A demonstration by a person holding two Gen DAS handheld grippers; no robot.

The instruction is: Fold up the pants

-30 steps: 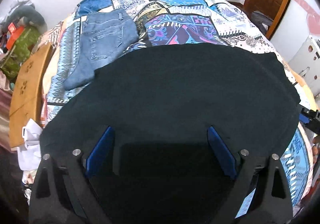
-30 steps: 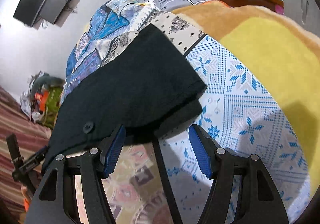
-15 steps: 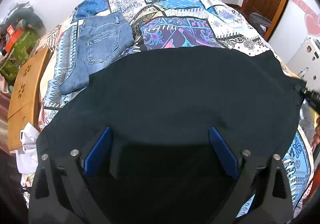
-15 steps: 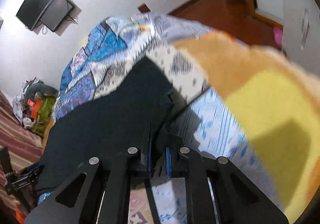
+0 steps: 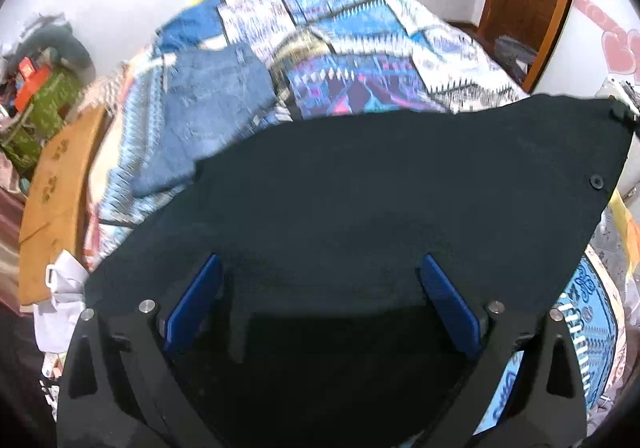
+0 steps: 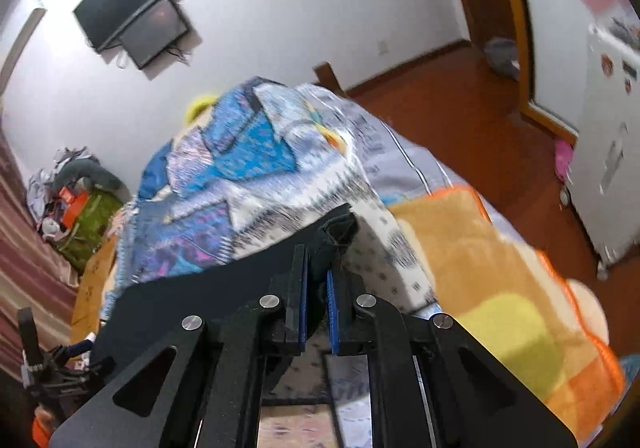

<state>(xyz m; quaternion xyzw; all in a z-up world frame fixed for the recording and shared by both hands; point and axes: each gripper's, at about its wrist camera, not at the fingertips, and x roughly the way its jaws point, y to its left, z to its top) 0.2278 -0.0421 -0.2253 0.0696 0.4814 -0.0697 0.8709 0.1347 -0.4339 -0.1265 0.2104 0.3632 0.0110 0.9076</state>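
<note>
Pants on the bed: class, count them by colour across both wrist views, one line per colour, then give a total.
Black pants: 1
Blue denim pants: 1
Total: 2

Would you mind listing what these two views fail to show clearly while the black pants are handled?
- Left view: the black pants hide the bedspread under them and run off the bottom edge, behind the left gripper.
- Left view: the jeans are motion-blurred.
- Right view: the right gripper fingers cover the pinched fabric; the quilt pattern is blurred.
</note>
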